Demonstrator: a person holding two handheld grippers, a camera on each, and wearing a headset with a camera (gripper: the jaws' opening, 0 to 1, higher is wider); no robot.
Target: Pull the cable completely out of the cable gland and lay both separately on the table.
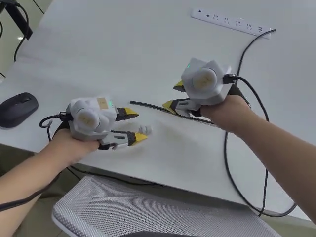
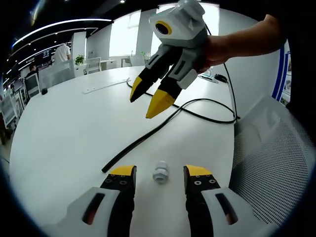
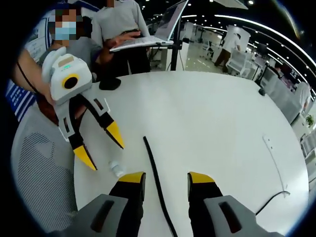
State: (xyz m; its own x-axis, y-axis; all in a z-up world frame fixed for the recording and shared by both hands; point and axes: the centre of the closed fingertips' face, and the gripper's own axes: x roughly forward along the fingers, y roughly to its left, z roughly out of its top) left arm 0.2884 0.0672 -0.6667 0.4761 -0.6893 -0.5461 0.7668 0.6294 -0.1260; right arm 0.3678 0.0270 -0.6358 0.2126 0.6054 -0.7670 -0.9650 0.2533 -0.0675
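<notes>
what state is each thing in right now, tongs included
left tongs: open, empty, jaws on either side of the gland without touching it
right tongs: open, empty, held above the cable
cable gland: lying loose on the table, no cable in it
cable: fully out of the gland, lying flat, its end apart from the gland

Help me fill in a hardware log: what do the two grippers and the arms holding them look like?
Both the left gripper and right gripper have pale grey faceted housings, dark jaws with yellow tips, a small green light and a trailing black lead. The forearms are unsleeved.
</notes>
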